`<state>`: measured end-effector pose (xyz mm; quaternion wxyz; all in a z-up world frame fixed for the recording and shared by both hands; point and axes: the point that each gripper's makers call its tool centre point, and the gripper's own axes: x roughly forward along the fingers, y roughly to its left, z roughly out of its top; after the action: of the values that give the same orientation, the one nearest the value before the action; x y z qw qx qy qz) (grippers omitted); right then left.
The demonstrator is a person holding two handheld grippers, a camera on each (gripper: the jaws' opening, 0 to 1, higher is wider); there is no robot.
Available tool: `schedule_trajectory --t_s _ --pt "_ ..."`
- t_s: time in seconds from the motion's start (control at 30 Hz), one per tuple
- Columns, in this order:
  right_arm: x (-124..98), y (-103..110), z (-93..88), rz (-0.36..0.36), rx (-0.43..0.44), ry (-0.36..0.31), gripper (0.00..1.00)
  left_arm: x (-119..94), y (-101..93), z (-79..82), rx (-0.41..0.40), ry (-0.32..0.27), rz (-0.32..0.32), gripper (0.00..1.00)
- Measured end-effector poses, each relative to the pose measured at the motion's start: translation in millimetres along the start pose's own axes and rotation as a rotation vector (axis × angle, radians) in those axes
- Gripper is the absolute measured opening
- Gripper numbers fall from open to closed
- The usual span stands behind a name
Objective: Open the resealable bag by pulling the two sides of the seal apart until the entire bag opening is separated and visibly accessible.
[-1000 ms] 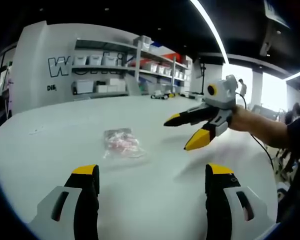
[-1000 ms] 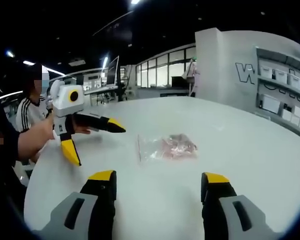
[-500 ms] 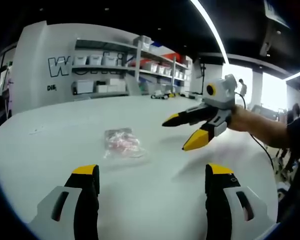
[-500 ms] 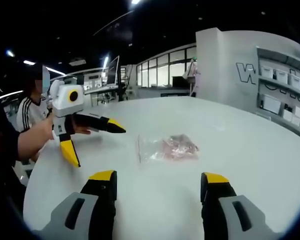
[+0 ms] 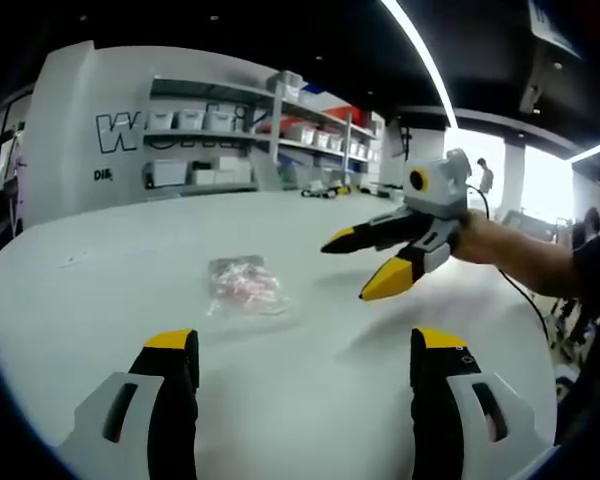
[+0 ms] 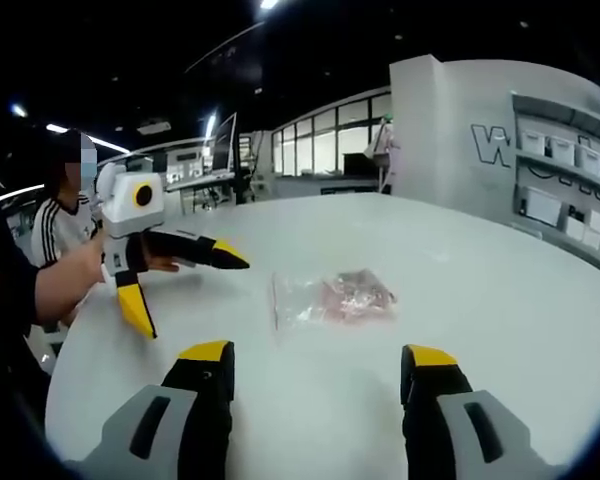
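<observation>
A clear resealable bag (image 5: 243, 286) with pinkish contents lies flat on the white table (image 5: 310, 390); in the right gripper view the bag (image 6: 335, 298) shows its seal edge at its left end. My left gripper (image 5: 305, 350) is open, held above the table short of the bag. My right gripper (image 6: 318, 360) is open too, also short of the bag. The right gripper (image 5: 358, 266) comes into the left gripper view from the right, jaws spread, beside the bag. The left gripper (image 6: 185, 290) appears at the left of the right gripper view, jaws spread.
Shelves with white bins (image 5: 200, 150) stand behind the table against a white wall. A seated person (image 6: 65, 215) is at the table's far left edge in the right gripper view. Windows and desks (image 6: 310, 150) lie beyond.
The right gripper has drifted slightly toward the bag in the left gripper view. The bag has not moved and both grippers stay open.
</observation>
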<state>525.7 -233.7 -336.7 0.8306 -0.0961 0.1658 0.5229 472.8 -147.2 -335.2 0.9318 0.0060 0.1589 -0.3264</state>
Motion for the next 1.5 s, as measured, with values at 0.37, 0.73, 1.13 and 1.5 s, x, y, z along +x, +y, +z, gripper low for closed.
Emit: schedule_trajectory --t_s 0.37,0.73,1.13,1.5 --pt "2.6 -0.7 0.1 0.001 0.002 -0.001 0.66 0.7 1.3 -2.5 0.0 0.004 0.001 0.86" --pt "4.9 -2.3 0.4 0.003 0.003 -0.003 0.66 1.7 2.2 -2.3 -0.001 0.003 0.003 0.86" --pt "6.4 -1.7 -1.1 0.008 0.004 -0.001 0.65 3.0 3.0 -2.2 -0.004 0.003 0.002 0.86" --pt "8.0 -3.3 0.9 0.005 0.004 -0.003 0.65 4.5 3.2 -2.4 -0.004 0.004 0.0 0.86"
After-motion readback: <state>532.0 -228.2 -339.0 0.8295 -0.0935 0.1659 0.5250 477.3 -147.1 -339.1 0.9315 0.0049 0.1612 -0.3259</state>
